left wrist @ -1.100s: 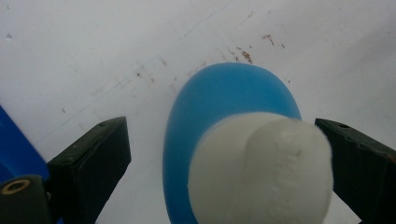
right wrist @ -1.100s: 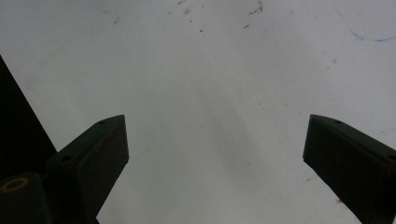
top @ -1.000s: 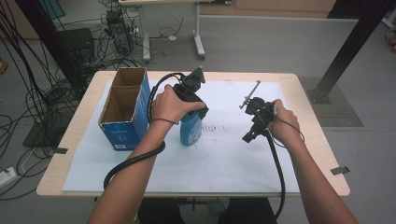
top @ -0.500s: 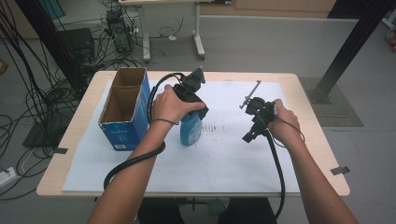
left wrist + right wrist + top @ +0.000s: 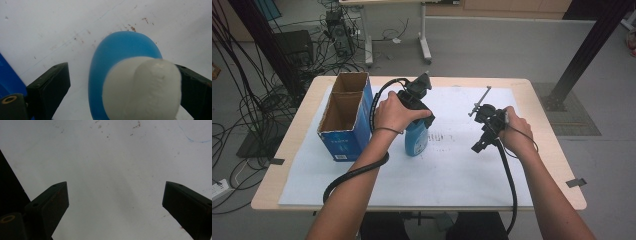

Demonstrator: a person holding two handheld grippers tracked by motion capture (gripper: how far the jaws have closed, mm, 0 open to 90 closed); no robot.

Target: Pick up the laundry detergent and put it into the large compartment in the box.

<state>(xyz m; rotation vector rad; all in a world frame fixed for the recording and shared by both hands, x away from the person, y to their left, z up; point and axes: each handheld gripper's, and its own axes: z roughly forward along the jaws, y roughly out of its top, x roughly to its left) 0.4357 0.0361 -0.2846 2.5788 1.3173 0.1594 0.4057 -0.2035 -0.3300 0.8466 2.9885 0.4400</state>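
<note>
A blue bottle (image 5: 416,142) with a white cap stands upright on the white paper (image 5: 452,170), just right of a blue cardboard box (image 5: 339,145). My left gripper (image 5: 421,120) points down over the bottle's top. In the left gripper view the white cap (image 5: 142,87) sits between the jaws of this gripper (image 5: 121,72). It is open: the right jaw is at the cap and the left jaw stands clear of the blue body (image 5: 120,50). My right gripper (image 5: 478,146) hovers open over bare paper to the right, and nothing lies between the jaws (image 5: 115,185).
The box has two open-topped compartments, and its blue wall (image 5: 7,80) shows at the left edge of the left gripper view. Black cables trail from both grippers toward the table's front edge (image 5: 412,210). Cables and equipment lie on the floor (image 5: 257,100) to the left.
</note>
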